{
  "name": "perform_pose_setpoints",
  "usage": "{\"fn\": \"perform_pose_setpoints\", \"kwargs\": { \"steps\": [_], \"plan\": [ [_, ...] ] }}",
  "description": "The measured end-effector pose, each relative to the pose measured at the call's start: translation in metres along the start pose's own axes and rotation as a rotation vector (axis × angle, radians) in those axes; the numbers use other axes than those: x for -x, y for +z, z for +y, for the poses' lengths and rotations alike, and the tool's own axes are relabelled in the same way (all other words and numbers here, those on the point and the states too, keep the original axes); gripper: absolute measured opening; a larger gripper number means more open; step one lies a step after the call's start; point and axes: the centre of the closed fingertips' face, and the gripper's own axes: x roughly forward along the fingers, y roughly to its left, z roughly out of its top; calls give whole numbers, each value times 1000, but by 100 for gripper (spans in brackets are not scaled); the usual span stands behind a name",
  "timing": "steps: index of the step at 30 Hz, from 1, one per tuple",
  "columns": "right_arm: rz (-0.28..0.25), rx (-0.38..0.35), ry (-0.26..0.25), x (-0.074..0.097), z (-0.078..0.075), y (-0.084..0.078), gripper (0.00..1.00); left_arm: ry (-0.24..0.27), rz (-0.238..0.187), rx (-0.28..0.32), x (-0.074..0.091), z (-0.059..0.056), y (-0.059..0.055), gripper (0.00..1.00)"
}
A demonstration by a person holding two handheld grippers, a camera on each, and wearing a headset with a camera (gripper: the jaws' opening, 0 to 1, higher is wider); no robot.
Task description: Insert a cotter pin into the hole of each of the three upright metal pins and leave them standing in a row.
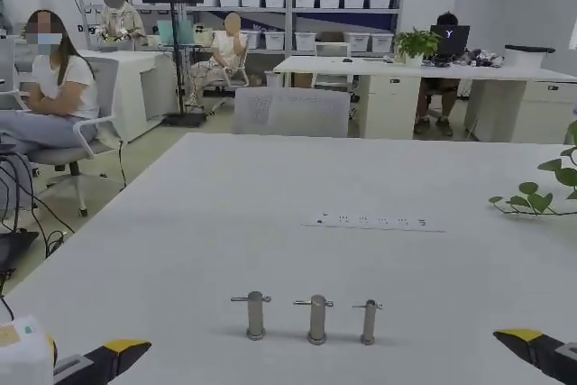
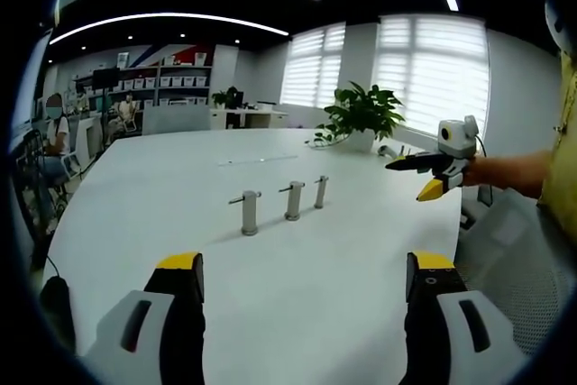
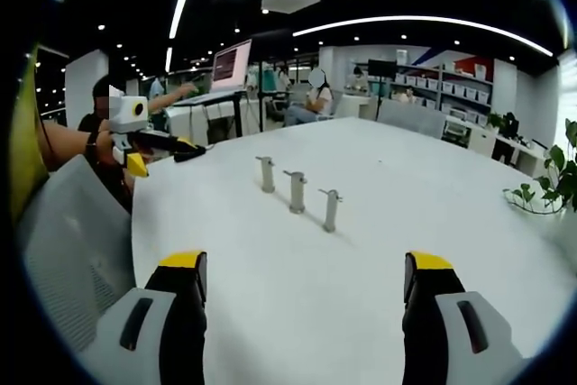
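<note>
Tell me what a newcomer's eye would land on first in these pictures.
Three metal pins stand upright in a row near the front edge of the white table, each with a cotter pin crossing its top. The yellow-tipped left gripper and right gripper sit to either side of the row, jaws wide open and holding nothing.
</note>
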Motion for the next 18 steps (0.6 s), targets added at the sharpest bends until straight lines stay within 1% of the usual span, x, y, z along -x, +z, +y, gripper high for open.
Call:
{"fn": "perform_pose_setpoints", "kwargs": {
  "steps": [18],
  "plan": [
    [4, 2, 5, 1, -1, 1, 91, -7, 5, 3, -2, 2, 0, 91]
  ]
}}
